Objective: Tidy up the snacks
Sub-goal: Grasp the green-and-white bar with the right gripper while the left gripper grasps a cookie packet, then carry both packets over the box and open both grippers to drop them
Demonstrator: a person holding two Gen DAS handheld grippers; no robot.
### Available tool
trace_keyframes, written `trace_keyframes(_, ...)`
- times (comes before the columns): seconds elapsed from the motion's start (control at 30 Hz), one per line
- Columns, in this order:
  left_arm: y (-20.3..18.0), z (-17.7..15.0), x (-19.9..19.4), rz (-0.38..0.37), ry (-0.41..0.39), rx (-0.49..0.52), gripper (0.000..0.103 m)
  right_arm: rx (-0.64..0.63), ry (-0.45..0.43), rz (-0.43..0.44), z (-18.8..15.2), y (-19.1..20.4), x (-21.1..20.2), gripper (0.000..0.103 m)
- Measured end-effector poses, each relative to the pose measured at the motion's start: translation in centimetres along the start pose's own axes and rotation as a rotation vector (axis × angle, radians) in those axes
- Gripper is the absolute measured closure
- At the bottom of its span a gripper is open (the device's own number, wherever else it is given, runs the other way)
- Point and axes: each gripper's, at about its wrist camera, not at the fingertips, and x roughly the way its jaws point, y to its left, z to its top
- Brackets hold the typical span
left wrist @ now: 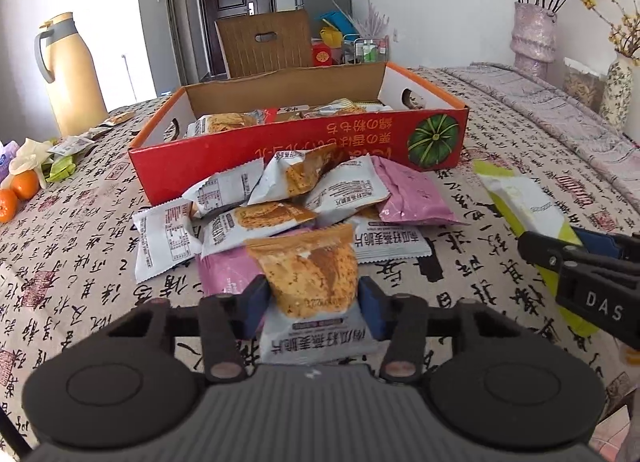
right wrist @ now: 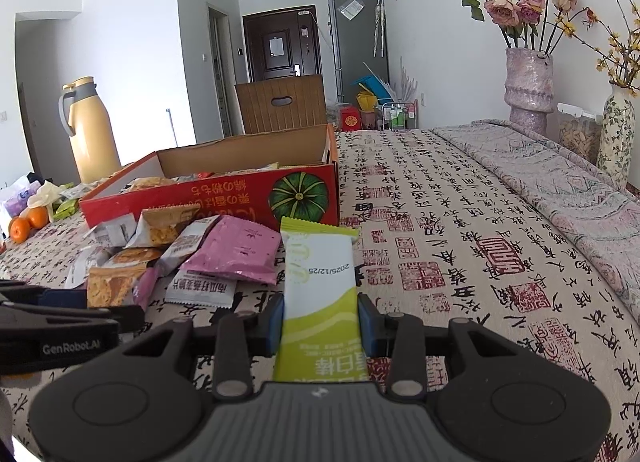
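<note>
My left gripper (left wrist: 313,302) is shut on an orange-and-white cracker packet (left wrist: 312,274) at the near edge of a pile of snack packets (left wrist: 260,202), and both blue pads touch its sides. Beyond the pile stands an open red cardboard box (left wrist: 280,138) that holds several packets. My right gripper (right wrist: 320,322) is shut on a green-and-white bar packet (right wrist: 320,274), held just right of the pile and in front of the red box (right wrist: 224,194). A pink packet (right wrist: 236,250) lies between the two held packets. The left gripper (right wrist: 60,314) shows at the left edge of the right wrist view.
A yellow thermos jug (left wrist: 68,74) stands at the far left, with oranges (left wrist: 20,190) and small wrappers near it. Flower vases (right wrist: 528,90) and a folded cloth (right wrist: 560,182) line the right side. A wooden chair back (left wrist: 264,42) rises behind the box.
</note>
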Motion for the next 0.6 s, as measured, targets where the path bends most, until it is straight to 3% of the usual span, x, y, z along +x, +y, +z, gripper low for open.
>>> trace_keyframes(0.6, 1.4, 0.8, -2.6, -0.042, -0.078, -0.012, 0.058, -0.012, -0.03, -0.004, 0.5, 0.8, -1.5, 0.066)
